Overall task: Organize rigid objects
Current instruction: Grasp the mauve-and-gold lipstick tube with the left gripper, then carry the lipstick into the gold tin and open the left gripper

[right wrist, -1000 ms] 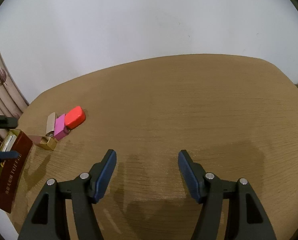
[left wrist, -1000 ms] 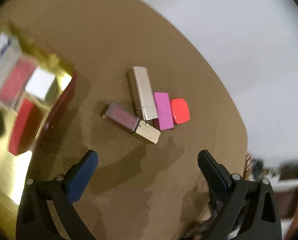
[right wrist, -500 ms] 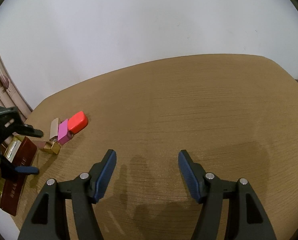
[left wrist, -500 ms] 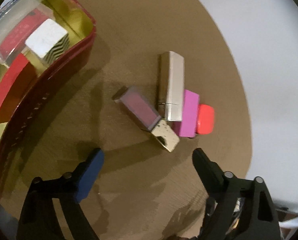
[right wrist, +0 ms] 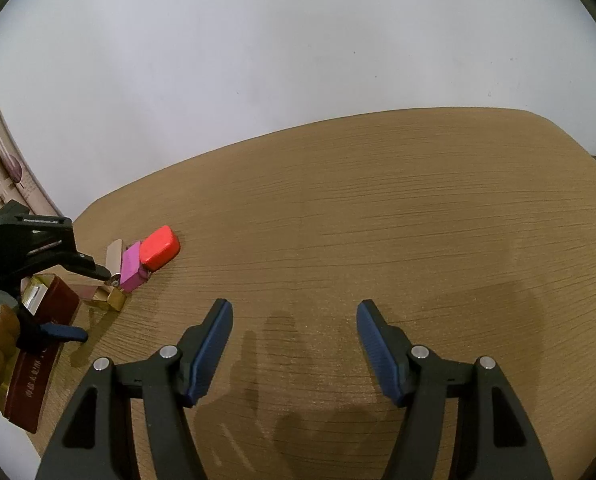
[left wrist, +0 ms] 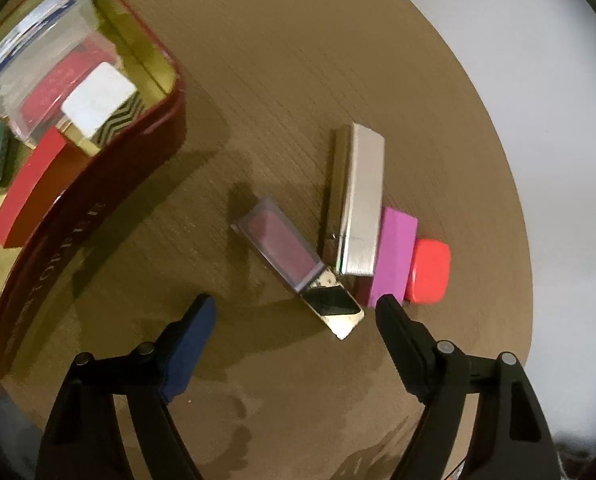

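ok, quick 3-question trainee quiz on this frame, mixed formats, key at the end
1. True or false: the left gripper is shut on the clear-capped lipstick.
2. Multiple choice: what lies between the silver case and the red-orange block? A) teal tin B) magenta block C) nothing
3. Fill in: the red tin lies on the wooden table to the ___ of the loose pieces in the left wrist view.

Key: 1 false, both grippers open, right gripper over bare table; 2 B; 3 left.
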The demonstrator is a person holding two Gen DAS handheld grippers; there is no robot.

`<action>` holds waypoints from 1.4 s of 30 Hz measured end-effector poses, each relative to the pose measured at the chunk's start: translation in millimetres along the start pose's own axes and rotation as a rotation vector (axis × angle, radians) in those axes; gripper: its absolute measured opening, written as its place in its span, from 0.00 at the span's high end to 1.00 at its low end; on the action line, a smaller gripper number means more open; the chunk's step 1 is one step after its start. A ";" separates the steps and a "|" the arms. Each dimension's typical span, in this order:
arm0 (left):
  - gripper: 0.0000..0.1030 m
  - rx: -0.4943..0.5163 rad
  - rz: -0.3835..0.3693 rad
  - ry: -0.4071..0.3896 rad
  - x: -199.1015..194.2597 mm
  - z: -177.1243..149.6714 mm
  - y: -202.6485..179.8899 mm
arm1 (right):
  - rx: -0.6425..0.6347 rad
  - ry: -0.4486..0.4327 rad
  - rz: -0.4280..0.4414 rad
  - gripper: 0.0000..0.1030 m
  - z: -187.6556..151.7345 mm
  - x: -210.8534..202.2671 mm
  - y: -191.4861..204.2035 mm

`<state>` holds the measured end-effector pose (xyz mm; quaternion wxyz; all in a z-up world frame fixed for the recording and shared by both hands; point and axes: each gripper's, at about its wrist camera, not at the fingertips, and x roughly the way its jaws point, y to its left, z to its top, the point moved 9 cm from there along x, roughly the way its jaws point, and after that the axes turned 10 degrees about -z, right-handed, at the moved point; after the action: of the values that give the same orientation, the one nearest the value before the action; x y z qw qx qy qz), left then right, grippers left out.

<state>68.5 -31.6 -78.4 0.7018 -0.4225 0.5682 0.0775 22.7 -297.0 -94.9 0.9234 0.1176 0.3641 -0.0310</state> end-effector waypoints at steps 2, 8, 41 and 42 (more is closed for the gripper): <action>0.24 -0.011 0.019 -0.004 -0.7 3.5 1.5 | 0.002 -0.001 0.000 0.36 0.2 0.0 0.0; 0.24 0.017 0.106 0.021 13.5 5.7 -14.8 | 0.004 0.002 0.003 0.36 0.7 0.8 0.6; 0.84 0.325 0.227 0.095 20.3 25.8 -39.0 | 0.024 0.010 -0.001 0.30 -0.3 1.0 -1.4; 0.84 0.343 0.226 0.096 20.4 32.0 -41.2 | 0.026 0.010 0.000 0.30 -0.1 1.0 -1.6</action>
<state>123.2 -43.4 -75.2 0.7224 -0.2336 0.6497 0.0375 23.1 -298.4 -96.0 0.9200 0.1295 0.3683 -0.0353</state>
